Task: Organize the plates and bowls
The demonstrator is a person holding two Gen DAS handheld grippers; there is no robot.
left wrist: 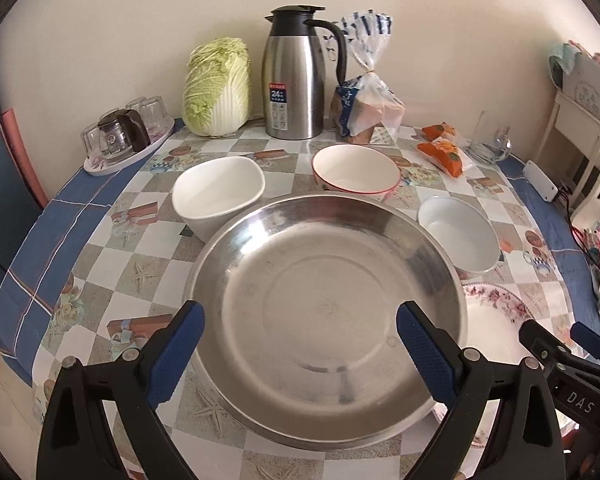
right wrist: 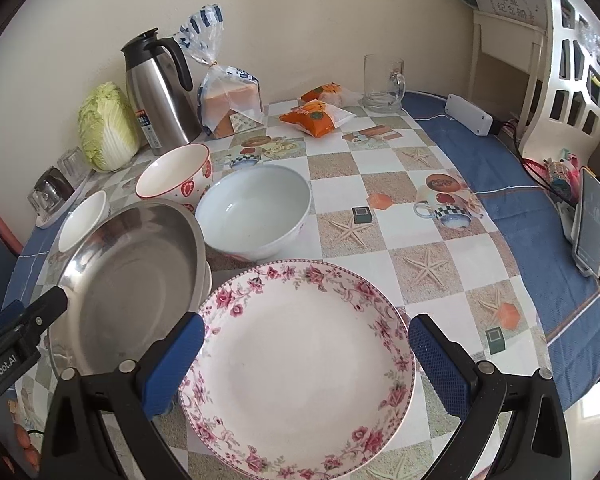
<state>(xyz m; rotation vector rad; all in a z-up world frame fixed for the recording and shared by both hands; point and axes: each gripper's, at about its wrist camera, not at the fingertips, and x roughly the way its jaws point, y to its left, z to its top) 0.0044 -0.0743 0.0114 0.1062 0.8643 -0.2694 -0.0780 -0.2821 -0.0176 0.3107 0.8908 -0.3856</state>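
A wide steel plate (left wrist: 324,312) sits on the table in front of me. My left gripper (left wrist: 300,340) hovers open over its near rim, one finger on each side. Behind it stand a white squarish bowl (left wrist: 216,196), a red-rimmed bowl (left wrist: 356,172) and a round white bowl (left wrist: 460,232). In the right wrist view a pink-flowered plate (right wrist: 300,368) lies right of the steel plate (right wrist: 136,280). My right gripper (right wrist: 306,356) is open above its near half, holding nothing. A white edge shows under the steel plate's right rim.
At the back stand a cabbage (left wrist: 216,88), a steel thermos jug (left wrist: 294,76), bagged bread (left wrist: 364,104), orange snack packs (right wrist: 316,114) and a glass mug (right wrist: 382,82). A tray of glasses (left wrist: 124,136) is at the back left. A phone (right wrist: 590,220) leans at the right table edge.
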